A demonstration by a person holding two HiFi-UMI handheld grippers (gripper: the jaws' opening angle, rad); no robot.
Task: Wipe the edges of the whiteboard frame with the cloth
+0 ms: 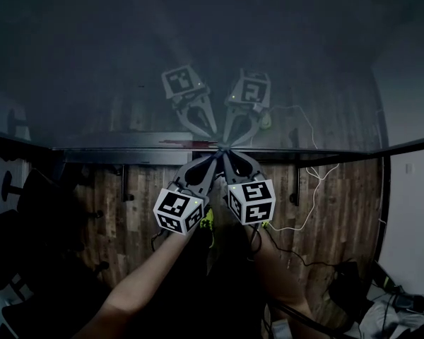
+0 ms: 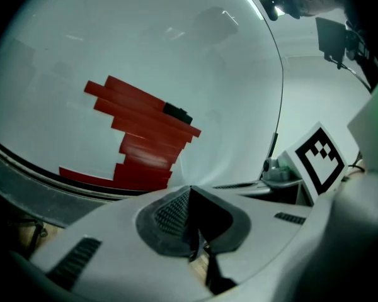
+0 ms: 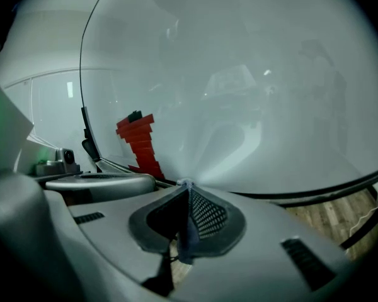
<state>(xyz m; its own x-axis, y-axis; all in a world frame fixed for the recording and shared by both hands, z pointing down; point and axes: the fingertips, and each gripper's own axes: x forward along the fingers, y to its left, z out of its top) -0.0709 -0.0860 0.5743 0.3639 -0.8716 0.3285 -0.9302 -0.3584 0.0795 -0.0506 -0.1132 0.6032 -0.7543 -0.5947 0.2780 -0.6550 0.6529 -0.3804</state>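
The whiteboard [image 1: 198, 48] fills the upper head view, dim and glossy, with both grippers mirrored in it. Its dark bottom frame edge [image 1: 127, 152] runs across the middle. My left gripper [image 1: 213, 159] and right gripper [image 1: 226, 157] meet tip to tip at that edge. The left gripper [image 2: 190, 197] is shut, with nothing clearly between its pads. The right gripper [image 3: 188, 197] is shut on a thin blue-grey strip of cloth [image 3: 186, 184] that pokes out at its tip. Red stepped marking [image 2: 145, 137] [image 3: 138, 140] shows on the board just beyond the frame rail [image 2: 44, 175] [image 3: 315, 190].
A small black piece [image 2: 176, 112] sits on the red marking. Below the board lie wooden flooring [image 1: 325, 196], a white cable [image 1: 307, 168] and a dark bracket [image 1: 295, 186]. A dark chair [image 1: 28, 224] stands left. Clutter [image 1: 389, 309] lies at the lower right.
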